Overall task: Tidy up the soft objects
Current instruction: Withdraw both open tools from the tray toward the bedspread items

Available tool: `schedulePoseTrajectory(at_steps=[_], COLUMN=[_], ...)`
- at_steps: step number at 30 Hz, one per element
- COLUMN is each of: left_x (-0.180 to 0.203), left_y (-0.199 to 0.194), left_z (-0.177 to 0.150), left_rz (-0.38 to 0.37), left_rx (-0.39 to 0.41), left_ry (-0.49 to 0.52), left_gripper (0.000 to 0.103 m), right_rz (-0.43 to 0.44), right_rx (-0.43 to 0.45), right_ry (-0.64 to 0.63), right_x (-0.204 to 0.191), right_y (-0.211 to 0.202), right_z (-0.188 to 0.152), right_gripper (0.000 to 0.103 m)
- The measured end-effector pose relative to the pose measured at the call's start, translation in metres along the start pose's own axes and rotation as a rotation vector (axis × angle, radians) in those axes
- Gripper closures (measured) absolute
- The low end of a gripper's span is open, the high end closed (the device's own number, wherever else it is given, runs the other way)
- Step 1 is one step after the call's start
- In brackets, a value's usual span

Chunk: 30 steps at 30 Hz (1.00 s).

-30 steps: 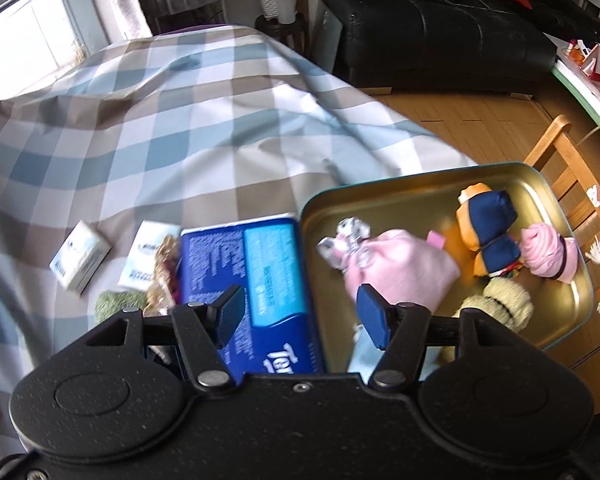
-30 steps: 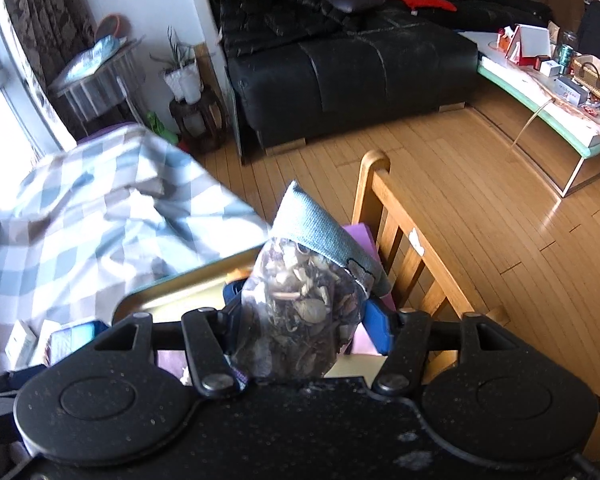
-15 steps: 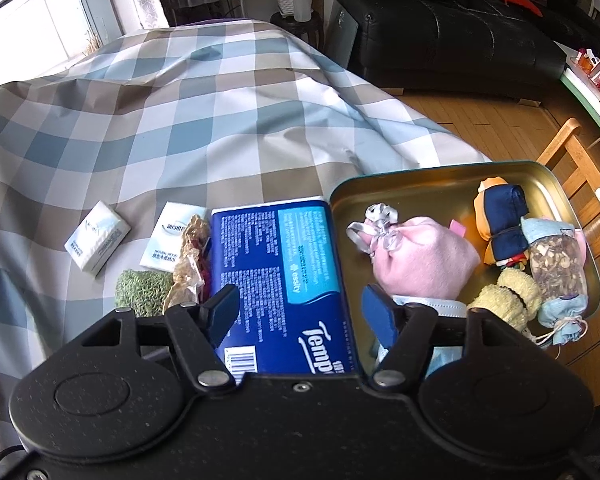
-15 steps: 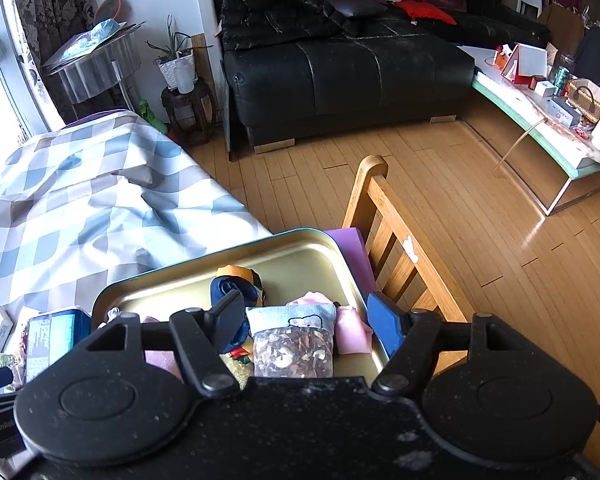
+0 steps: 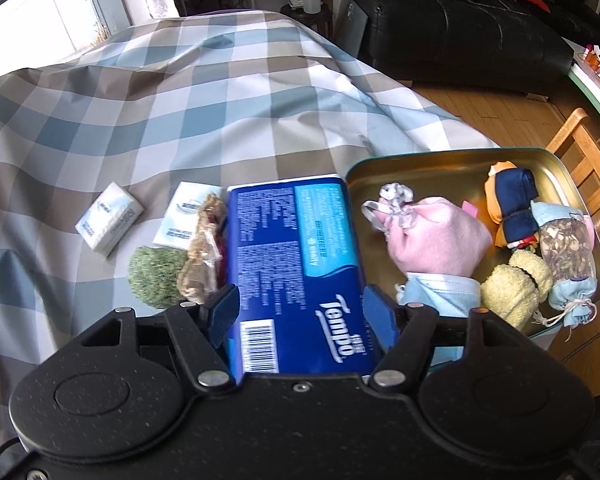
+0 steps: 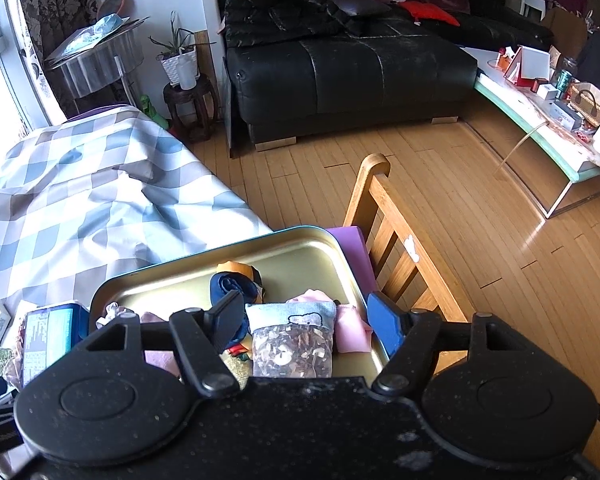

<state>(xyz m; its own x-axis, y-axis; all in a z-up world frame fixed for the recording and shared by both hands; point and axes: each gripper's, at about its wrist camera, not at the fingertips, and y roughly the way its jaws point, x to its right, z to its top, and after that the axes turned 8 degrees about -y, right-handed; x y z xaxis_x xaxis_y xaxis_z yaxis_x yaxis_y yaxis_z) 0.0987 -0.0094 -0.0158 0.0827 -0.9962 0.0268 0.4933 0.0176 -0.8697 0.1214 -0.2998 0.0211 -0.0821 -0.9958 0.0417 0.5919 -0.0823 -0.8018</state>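
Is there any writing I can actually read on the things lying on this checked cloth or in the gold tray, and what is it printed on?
"Tempo": white brand name on the blue tissue pack, near its barcode.
Fine white print on the same pack: too small to read.
Barcode digits: blurred.
Small white tissue packet: a logo and print, unreadable.
White sachet beside it: print too blurred.
Pouches in the gold tray: no lettering visible.

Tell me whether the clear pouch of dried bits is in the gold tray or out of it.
In. The clear pouch lies inside the gold tray, at its right side beside the navy bundle.
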Motion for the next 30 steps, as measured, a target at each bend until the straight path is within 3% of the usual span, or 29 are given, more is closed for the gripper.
schedulePoseTrajectory(at_steps=[14,30], left_x=[-0.072,-0.138], left_y=[-0.009,0.015], left_z=[0.019,0.033], left_rz=[0.123,0.176], left_rx=[0.053,0.015], left_ry=[-0.075,-0.141], left_gripper=[0.035,0.034], right_rz=[-0.006,-0.001], right_rx=[0.026,0.020], right_ry=[-0.017,-0.075], right_x=[-0.008,-0.029], right_y=[-0.005,-0.002], right_z=[-0.002,0.001], right_gripper=[0.035,0.033])
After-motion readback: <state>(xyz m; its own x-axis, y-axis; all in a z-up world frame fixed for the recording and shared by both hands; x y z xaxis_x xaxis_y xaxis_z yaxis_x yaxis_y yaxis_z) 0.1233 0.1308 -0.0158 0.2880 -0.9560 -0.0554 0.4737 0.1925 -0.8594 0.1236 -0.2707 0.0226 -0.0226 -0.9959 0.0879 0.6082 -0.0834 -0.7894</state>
